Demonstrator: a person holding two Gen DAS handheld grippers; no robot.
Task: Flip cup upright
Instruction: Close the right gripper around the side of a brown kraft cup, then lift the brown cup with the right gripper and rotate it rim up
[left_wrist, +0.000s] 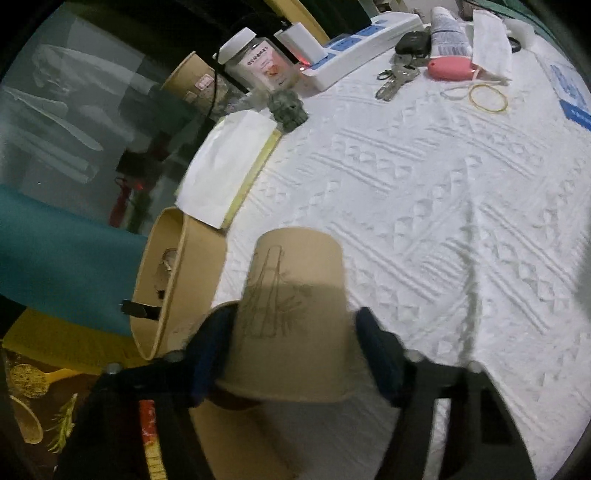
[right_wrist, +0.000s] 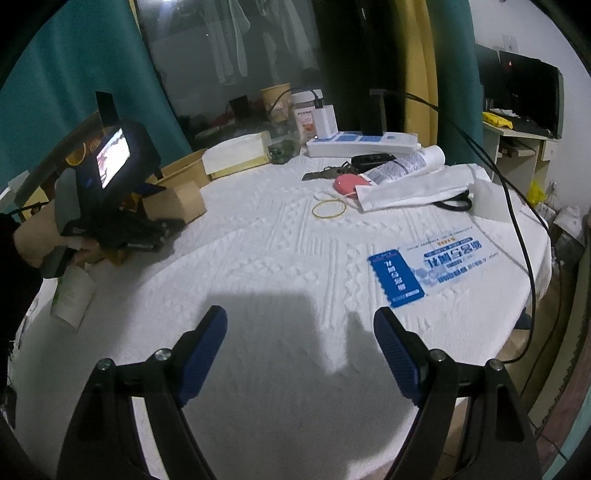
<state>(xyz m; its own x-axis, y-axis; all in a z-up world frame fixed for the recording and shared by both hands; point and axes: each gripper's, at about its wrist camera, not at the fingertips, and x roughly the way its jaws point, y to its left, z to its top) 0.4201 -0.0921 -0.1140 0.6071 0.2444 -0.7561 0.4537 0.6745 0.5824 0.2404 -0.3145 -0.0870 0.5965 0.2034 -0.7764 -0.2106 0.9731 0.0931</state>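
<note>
Left gripper (left_wrist: 295, 354) has its 2 fingers pressed on opposite sides of the paper cup (left_wrist: 291, 314), held above the white tablecloth (left_wrist: 424, 221), base pointing away; that side grip should permit turning. Right gripper (right_wrist: 300, 354) hovers spread, holding nothing.

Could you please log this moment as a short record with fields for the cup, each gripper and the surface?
cup: brown paper cup with a line drawing, wide rim toward the camera, narrow base away
left gripper: left gripper, blue-padded fingers on either side of the cup, gripping it
right gripper: right gripper open, empty, over the cloth
surface: white embossed tablecloth
nearby: yellow rubber band
</note>
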